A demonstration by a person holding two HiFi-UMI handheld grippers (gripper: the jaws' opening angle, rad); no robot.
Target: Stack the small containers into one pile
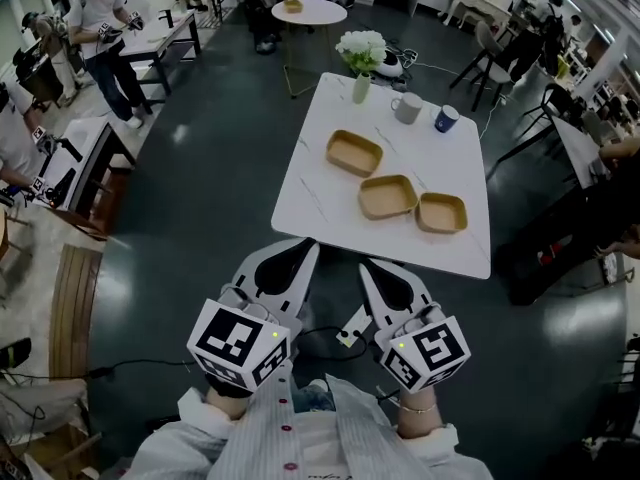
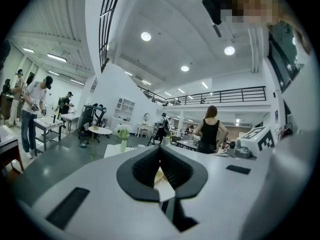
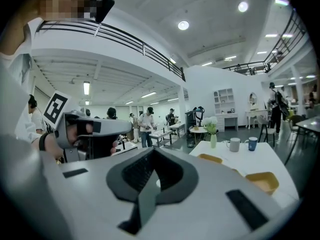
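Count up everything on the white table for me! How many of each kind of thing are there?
On the white table:
tan containers: 3
mugs: 2, one grey mug and one blue mug
vase of flowers: 1
Total: 6

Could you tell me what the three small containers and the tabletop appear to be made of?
The three small containers look like matte tan moulded fibre or bamboo, possibly plastic: uniform, dull, no shine. The tabletop looks like smooth white marble or a marble-print laminate: faint grey veins.
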